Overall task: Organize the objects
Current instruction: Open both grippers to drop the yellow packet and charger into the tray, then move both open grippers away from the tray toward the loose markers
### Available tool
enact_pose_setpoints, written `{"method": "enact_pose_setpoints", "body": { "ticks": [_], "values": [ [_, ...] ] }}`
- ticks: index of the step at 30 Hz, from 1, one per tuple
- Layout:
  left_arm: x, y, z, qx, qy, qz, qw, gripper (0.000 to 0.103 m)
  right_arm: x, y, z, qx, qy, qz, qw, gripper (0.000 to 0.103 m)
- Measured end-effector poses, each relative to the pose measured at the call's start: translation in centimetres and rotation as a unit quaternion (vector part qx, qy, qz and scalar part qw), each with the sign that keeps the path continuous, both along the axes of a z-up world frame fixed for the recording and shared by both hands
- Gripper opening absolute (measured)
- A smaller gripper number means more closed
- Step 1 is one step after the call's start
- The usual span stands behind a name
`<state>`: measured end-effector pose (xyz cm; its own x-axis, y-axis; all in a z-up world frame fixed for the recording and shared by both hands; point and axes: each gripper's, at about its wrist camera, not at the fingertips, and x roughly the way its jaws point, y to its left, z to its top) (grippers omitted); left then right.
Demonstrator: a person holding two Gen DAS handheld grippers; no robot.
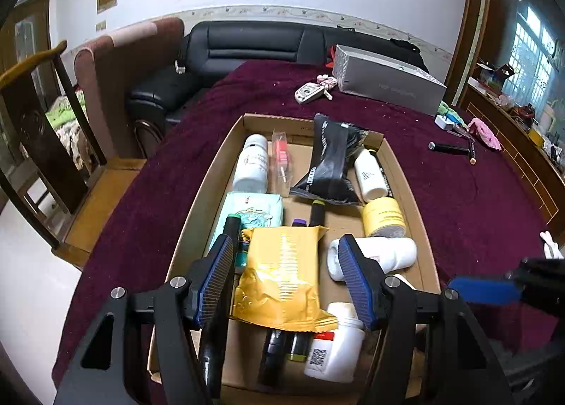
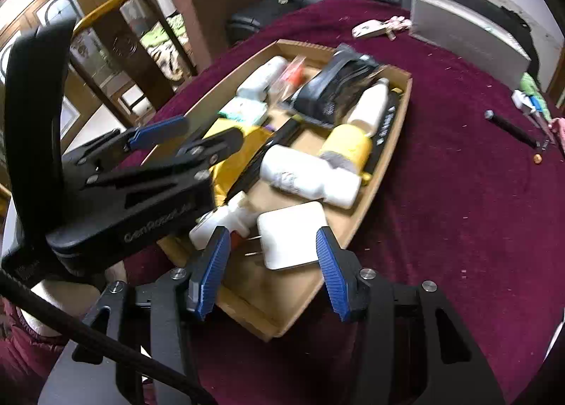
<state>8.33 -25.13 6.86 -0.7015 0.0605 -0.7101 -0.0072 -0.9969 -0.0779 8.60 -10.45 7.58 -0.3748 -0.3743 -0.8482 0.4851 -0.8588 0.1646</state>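
Both grippers spread wide: left gripper (image 1: 287, 277) above a yellow packet (image 1: 282, 277) (inside the cardboard box (image 1: 399, 164)), right gripper (image 2: 273, 270) over a white charger (image 2: 293, 233).

The box (image 1: 395, 164) sits on the table (image 1: 476, 200), with bottles (image 1: 252, 163) and packets (image 1: 282, 277) inside.

yellow packet (image 1: 282, 281); maroon cloth (image 1: 476, 193)

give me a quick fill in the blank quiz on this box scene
1. The yellow foil packet lies inside the shallow ____ box.
2. The tablecloth under the box is dark ____.
3. The flat white plug adapter sits between the open fingers of the ____ hand-held gripper.
4. The long silver box lies ____ the shallow box.

Missing words: cardboard; red; right; outside
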Motion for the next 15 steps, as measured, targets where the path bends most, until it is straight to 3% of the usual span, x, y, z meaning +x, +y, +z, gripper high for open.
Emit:
{"method": "enact_pose_setpoints", "body": {
  "ticks": [8, 15],
  "values": [
    [1.4, 2.5, 1.8, -0.048, 0.025, 0.002, 0.9985, 0.060, -0.7, 3.6, 1.1, -0.039, 0.006, -0.057, 0.998, 0.054],
    [1.9, 4.9, 2.7, -0.071, 0.027, -0.008, 0.9971, 0.060, -0.6, 5.5, 1.3, -0.058, 0.005, -0.073, 0.996, 0.054]
  ]
}}
